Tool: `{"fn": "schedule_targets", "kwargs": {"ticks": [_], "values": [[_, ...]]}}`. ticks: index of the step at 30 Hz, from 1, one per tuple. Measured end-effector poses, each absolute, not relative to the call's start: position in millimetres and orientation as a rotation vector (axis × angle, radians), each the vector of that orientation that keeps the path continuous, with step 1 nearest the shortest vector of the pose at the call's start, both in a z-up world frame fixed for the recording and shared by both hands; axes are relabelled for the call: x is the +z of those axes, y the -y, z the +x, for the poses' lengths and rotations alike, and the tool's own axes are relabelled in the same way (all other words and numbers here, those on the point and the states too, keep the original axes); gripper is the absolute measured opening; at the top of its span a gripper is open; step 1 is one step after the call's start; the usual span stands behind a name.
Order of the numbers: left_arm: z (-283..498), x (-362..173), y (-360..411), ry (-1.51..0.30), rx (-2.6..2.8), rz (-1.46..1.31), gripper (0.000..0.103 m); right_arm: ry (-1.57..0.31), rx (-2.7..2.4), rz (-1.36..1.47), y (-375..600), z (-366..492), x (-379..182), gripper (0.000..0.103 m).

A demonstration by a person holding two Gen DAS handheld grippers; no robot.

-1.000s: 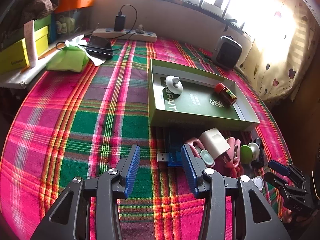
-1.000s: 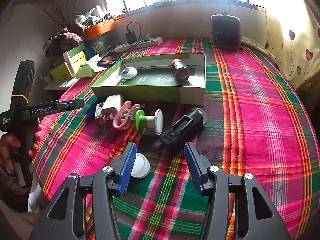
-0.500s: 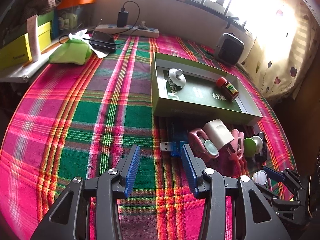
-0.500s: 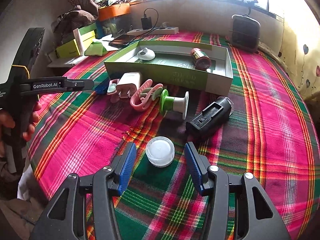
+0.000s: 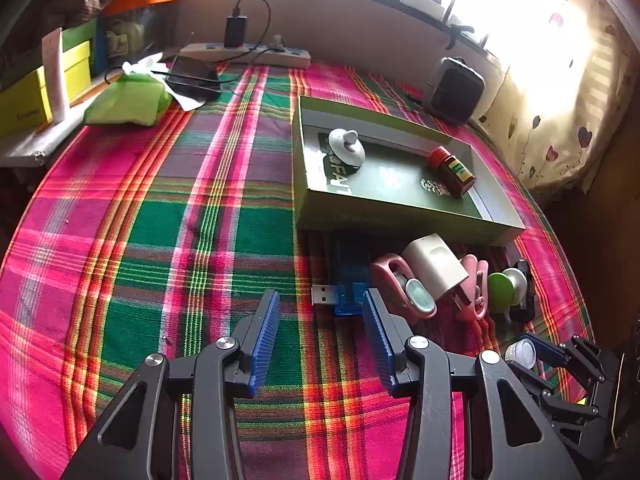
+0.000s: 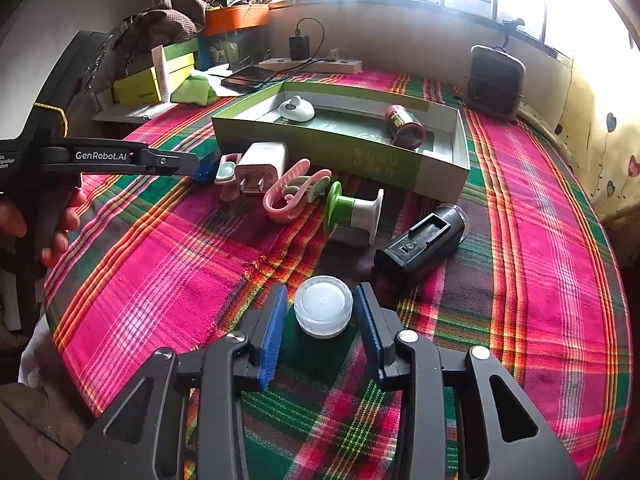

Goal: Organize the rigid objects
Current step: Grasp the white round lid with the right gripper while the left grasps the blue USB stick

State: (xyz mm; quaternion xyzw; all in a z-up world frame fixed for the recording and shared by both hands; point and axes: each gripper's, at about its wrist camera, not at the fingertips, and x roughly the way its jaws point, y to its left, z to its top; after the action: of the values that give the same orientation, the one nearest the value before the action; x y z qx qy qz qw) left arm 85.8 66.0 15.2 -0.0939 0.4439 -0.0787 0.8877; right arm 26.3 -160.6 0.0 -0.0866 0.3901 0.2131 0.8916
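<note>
On the plaid-covered bench (image 6: 168,264), going left to right in the right wrist view, the loose things lie in a row in front of one green box (image 6: 320,148): one blue USB stick (image 6: 206,170), one small pink clip (image 6: 227,176), one white plug adapter (image 6: 260,166), one larger pink clip (image 6: 292,196), one green-and-white spool (image 6: 354,210) lying on its side, and one black holder (image 6: 420,242). Nearer the camera sits one clear round lid (image 6: 323,306).

Inside the box there are two things: one white knob-shaped piece (image 6: 296,110) at its left end and one small red-capped jar (image 6: 404,126) on its side at the right.

The left tongs (image 5: 320,334) hang apart over bare cloth, with the USB stick just ahead of the right-hand tip. A hand (image 6: 44,224) grips their handle at the left edge of the right wrist view.

The right tongs (image 6: 322,318) stand apart around the clear lid, one blue pad on each side; whether they touch it I cannot tell.
</note>
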Motion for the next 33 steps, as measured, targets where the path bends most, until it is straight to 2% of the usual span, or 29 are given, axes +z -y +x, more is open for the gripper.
{"fn": "schedule_targets", "kwargs": {"ticks": [33], "values": [[117,10,-38,-0.911,-0.141,-0.023,0.041,-0.803,0.395,-0.154,176,37,1,0.029]]}}
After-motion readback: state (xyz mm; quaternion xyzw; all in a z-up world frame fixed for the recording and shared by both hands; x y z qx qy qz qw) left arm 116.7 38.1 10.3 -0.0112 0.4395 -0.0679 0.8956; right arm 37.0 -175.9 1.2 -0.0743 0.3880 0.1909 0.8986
